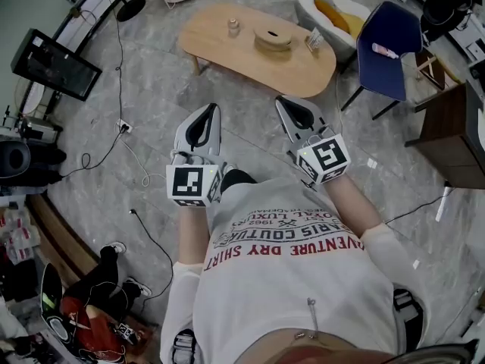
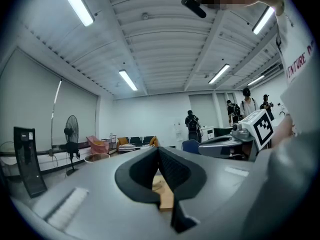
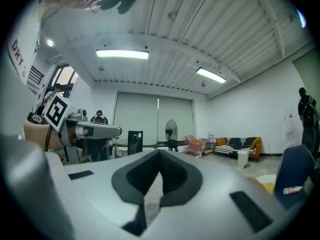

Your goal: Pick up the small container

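Observation:
The small container (image 1: 233, 27) is a little pale jar on the left part of a low oval wooden table (image 1: 227, 51), a good way in front of me. My left gripper (image 1: 208, 110) and right gripper (image 1: 287, 101) are held side by side at chest height, well short of the table. Both point towards it, shut, with nothing between their jaws. In the left gripper view my left gripper (image 2: 158, 149) has its tips together, and a sliver of the table (image 2: 165, 198) shows below them. In the right gripper view my right gripper (image 3: 160, 153) is likewise shut.
A round wooden piece (image 1: 273, 39) and a small packet (image 1: 314, 41) also lie on the table. A blue chair (image 1: 390, 48) and a white armchair (image 1: 333, 10) stand to its right, a dark cabinet (image 1: 455, 127) further right. A monitor (image 1: 53, 63) and floor cables (image 1: 129, 150) are at left.

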`<control>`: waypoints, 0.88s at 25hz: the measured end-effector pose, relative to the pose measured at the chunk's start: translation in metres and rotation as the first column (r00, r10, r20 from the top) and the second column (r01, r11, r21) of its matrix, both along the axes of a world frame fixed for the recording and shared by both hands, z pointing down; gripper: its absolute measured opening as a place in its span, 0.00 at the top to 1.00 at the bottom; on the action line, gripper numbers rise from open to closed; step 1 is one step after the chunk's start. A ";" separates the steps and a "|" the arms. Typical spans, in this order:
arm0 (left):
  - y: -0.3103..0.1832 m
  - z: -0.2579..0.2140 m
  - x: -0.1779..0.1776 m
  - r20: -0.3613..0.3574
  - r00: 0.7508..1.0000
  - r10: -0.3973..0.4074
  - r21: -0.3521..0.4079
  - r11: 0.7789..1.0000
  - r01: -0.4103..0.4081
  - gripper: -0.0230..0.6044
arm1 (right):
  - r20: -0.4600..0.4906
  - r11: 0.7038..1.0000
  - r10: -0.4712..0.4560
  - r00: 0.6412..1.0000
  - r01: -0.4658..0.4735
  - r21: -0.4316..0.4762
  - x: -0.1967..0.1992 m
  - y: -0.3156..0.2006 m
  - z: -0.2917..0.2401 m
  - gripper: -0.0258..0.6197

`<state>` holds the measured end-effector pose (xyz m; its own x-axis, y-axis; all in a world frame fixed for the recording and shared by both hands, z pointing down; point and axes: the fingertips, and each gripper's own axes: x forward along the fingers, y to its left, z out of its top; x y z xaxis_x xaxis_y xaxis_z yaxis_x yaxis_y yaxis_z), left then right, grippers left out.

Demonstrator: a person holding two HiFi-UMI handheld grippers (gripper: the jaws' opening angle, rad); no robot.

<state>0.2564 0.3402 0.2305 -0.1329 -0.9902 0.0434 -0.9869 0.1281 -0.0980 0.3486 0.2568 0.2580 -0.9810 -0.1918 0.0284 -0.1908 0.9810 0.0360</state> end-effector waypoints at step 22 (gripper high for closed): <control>-0.062 0.047 -0.134 -0.085 0.996 0.032 -0.058 0.998 -0.037 0.42 | -0.054 0.993 0.062 0.997 -0.067 -0.093 -0.126 -0.062 0.035 0.97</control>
